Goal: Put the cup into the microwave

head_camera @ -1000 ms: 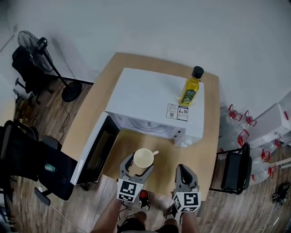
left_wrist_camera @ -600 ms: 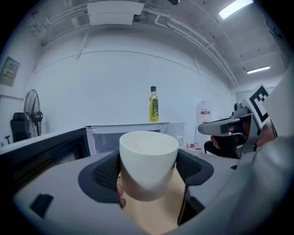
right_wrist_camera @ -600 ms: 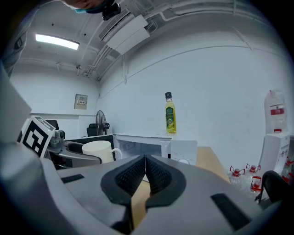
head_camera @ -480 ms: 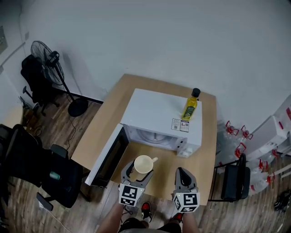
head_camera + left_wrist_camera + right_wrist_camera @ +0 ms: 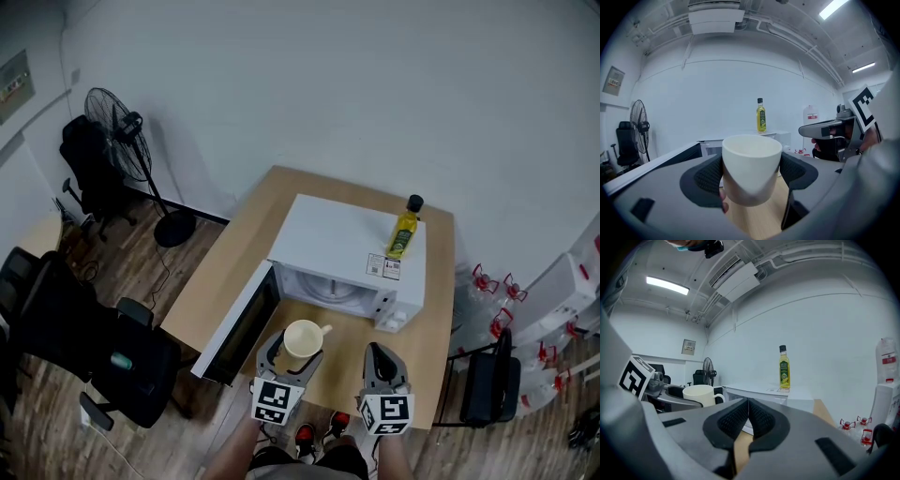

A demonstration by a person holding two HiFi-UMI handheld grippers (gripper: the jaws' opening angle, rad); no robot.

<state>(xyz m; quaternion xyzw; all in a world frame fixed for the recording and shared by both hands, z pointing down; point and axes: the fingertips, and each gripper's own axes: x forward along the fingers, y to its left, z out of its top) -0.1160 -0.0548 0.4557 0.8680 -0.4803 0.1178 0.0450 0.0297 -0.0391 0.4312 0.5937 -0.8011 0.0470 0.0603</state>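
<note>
The left gripper [image 5: 752, 174] clamps the rigid, smooth, probably breakable cream mug [image 5: 302, 337] around its body, near the open microwave [image 5: 349, 246]; the right gripper [image 5: 748, 420] is closed and empty.

My left gripper [image 5: 293, 349]: jaws apart, pads clamped on either side of cup [image 5: 751, 168], cup upright. My right gripper [image 5: 379, 354]: jaws pressed together, nothing between. Both grippers side by side, jaws pointing forward, close to my body.
</note>
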